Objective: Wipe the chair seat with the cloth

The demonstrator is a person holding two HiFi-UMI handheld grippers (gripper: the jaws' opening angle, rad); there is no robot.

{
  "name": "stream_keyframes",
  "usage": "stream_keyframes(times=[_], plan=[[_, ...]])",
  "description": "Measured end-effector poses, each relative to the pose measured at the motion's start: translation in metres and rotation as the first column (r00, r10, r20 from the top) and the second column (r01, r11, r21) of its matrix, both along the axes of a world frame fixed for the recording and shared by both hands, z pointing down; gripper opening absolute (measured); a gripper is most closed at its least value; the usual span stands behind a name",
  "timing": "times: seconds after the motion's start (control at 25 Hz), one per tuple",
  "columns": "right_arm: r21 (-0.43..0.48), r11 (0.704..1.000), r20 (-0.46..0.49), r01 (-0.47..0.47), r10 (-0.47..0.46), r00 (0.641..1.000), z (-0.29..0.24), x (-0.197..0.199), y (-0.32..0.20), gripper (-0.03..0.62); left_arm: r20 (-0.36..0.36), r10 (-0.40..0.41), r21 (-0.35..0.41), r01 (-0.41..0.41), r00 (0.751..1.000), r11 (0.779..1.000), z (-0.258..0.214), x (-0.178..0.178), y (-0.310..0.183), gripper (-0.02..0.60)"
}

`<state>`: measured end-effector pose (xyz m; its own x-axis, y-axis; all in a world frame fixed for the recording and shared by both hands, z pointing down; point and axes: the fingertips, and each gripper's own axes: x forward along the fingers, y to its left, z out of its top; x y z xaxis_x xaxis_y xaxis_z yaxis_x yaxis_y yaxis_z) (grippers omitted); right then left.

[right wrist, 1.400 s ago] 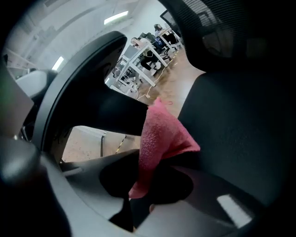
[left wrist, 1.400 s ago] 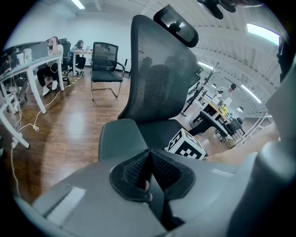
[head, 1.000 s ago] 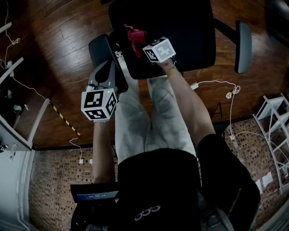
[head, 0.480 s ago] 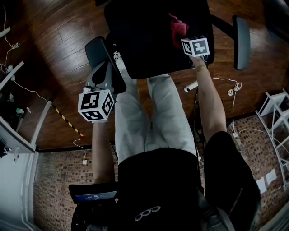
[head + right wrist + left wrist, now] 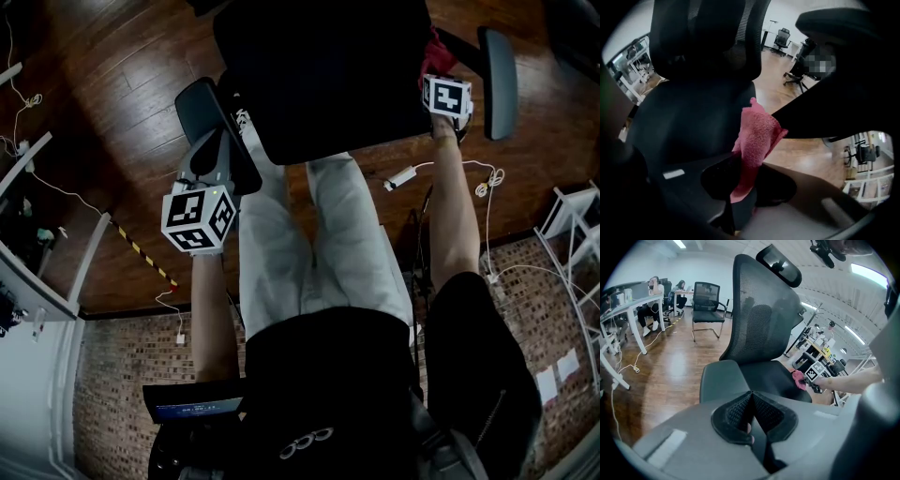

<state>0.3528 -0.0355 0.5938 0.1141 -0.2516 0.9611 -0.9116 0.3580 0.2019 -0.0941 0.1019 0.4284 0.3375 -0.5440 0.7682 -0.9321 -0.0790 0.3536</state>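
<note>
Clearly the pink cloth (image 5: 757, 140) is clamped in the right gripper's (image 5: 743, 192) jaws, at the chair seat's (image 5: 328, 75) right edge beside the right armrest (image 5: 499, 80). I judge the wiping under way, though I cannot tell how much seat remains. The left gripper (image 5: 751, 425) hangs near the left armrest (image 5: 220, 117), jaws closed on nothing.

We see the black chair seat (image 5: 328, 84) filling the top centre of the head view. The cloth (image 5: 433, 49) (pink, terry, bunched upright) sits at its right edge, in the upper right.
</note>
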Motion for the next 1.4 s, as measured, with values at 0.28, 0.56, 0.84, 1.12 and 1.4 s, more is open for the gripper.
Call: stream_keyframes(times=[0.28, 0.56, 0.84, 1.12, 1.4], plan=[[0.066, 0.993, -0.236, 0.095, -0.077, 0.969, -0.011, 0.017, 0.008, 0.071, -0.009, 0.003, 0.001, -0.003, 1.000, 1.000, -0.001, -0.002, -0.001, -0.006], [-0.041, 0.978, -0.020, 0.206, -0.207, 0.978, 0.022, -0.080, 0.050, 0.071, -0.027, 0.034, -0.002, -0.034, 0.999, 0.999, -0.002, 0.002, 0.000, -0.006], [-0.078, 0.966, 0.247, 0.247, -0.221, 0.944, 0.033, -0.206, 0.094, 0.071, -0.038, 0.132, 0.002, -0.132, 0.991, 0.991, -0.001, 0.012, 0.003, -0.006], [-0.064, 0.945, 0.424, 0.320, -0.265, 0.866, 0.020, -0.326, 0.137, 0.071, -0.054, 0.271, 0.019, -0.271, 0.961, 0.962, -0.003, 0.022, 0.010, -0.006], [-0.084, 0.940, 0.678, 0.331, -0.189, 0.710, -0.005, -0.400, 0.178, 0.071, -0.073, 0.347, 0.026, -0.346, 0.935, 0.938, -0.004, 0.031, 0.016, -0.006]])
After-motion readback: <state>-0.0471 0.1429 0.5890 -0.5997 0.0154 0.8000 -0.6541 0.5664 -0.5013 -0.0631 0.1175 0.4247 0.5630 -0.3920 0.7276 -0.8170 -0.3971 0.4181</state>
